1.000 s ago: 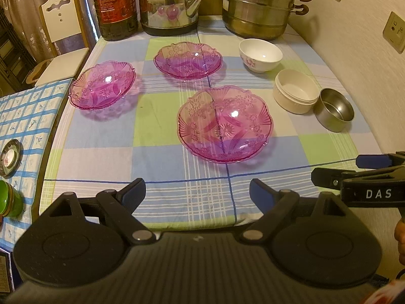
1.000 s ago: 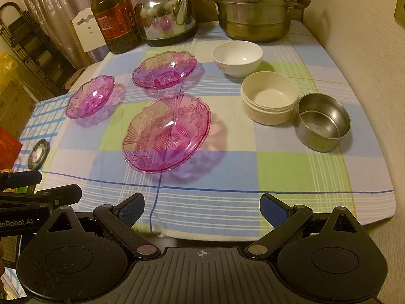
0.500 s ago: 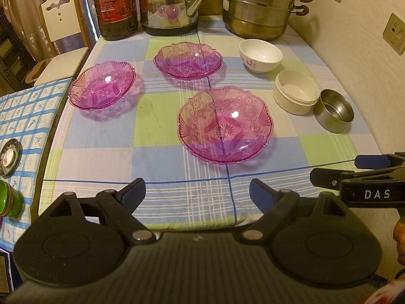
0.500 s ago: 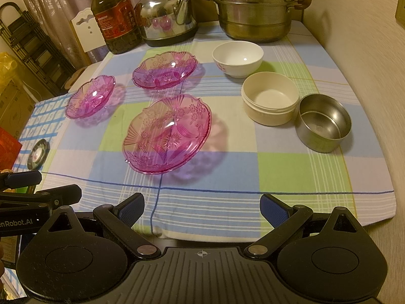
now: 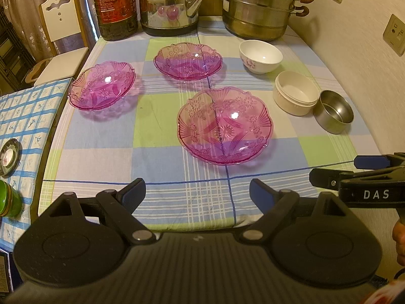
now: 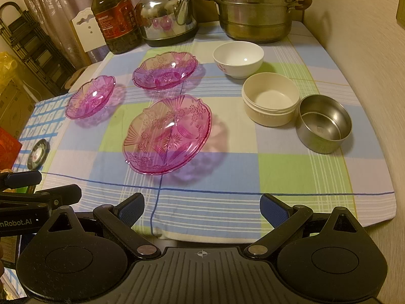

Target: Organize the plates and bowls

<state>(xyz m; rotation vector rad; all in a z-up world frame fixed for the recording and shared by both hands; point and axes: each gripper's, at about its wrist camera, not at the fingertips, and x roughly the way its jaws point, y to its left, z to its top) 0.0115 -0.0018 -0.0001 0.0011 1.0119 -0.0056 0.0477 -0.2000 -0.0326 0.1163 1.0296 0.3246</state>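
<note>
Three pink glass plates lie on the checked tablecloth: a large one nearest me, one behind it and one to the left. On the right stand a white flowered bowl, a cream bowl and a steel bowl. My left gripper and right gripper hover open over the table's near edge, holding nothing. Each gripper shows at the side of the other's view.
At the back stand an oil bottle, a steel kettle and a stacked steel steamer pot. A wall runs along the right. A lower side table with a small dish and green jar sits left, a chair behind.
</note>
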